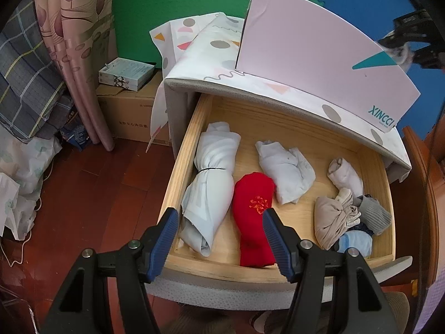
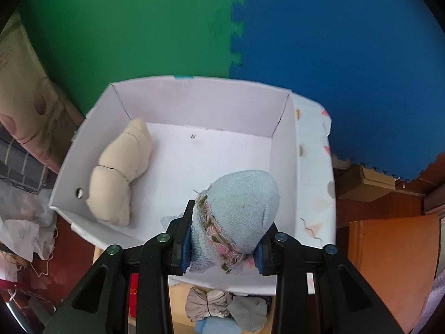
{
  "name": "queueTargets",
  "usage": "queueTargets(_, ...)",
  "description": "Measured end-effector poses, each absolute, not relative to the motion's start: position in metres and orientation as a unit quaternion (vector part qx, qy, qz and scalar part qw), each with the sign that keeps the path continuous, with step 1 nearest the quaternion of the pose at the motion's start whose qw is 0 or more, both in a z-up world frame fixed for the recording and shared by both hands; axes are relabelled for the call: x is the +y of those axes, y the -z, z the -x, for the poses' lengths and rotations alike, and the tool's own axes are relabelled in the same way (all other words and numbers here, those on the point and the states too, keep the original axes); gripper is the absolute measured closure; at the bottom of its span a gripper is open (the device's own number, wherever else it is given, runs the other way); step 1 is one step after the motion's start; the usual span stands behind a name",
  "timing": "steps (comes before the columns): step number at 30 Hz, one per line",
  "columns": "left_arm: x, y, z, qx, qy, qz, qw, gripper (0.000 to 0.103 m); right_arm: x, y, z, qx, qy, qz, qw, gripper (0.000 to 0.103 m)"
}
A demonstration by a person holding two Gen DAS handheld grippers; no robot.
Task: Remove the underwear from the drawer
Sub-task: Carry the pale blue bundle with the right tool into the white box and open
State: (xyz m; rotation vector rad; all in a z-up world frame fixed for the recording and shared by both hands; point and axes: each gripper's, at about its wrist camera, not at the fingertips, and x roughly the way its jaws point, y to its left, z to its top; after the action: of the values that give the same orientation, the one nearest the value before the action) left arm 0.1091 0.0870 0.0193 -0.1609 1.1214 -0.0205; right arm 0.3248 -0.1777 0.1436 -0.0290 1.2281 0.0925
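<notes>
I'm looking at green foam matting (image 2: 133, 27) joined to blue matting (image 2: 347, 55) behind everything. Off to the left, a patterned curtain (image 1: 75, 41) hangs beside a plaid bundle (image 1: 25, 78). On the dark wood floor (image 1: 91, 194) sits a cardboard carton (image 1: 125, 111), with flat teal boxes (image 1: 125, 73) stacked on top.

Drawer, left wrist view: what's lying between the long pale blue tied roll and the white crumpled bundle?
The red roll with an orange embroidered mark lies between the pale blue tied roll and the white bundle, seen in the left wrist view.
</notes>
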Motion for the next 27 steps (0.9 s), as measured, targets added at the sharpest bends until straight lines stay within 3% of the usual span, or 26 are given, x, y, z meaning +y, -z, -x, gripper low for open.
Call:
queueTargets(7, 0.086, -0.018, -0.11, 0.532, 0.011, 0.073, 0.843, 0.038, -0.174, -0.11, -0.337, 0.597, -0.041, 0.024, 0.801, 0.069)
queueTargets(14, 0.086, -0.019, -0.11, 0.526, 0.006, 0.075, 0.847, 0.038, -0.174, -0.101, -0.339, 0.592, -0.031, 0.029, 0.805, 0.052)
queueTargets(21, 0.085, -0.019, -0.11, 0.526, 0.006, 0.074, 0.847, 0.038, -0.171, -0.123, -0.333, 0.577, -0.039, 0.029, 0.815, 0.043)
queueTargets(27, 0.085, -0.02, -0.109, 0.527, 0.005, 0.072, 0.847, 0.038, -0.169, -0.159, -0.312, 0.562, -0.053, 0.04, 0.824, 0.043)
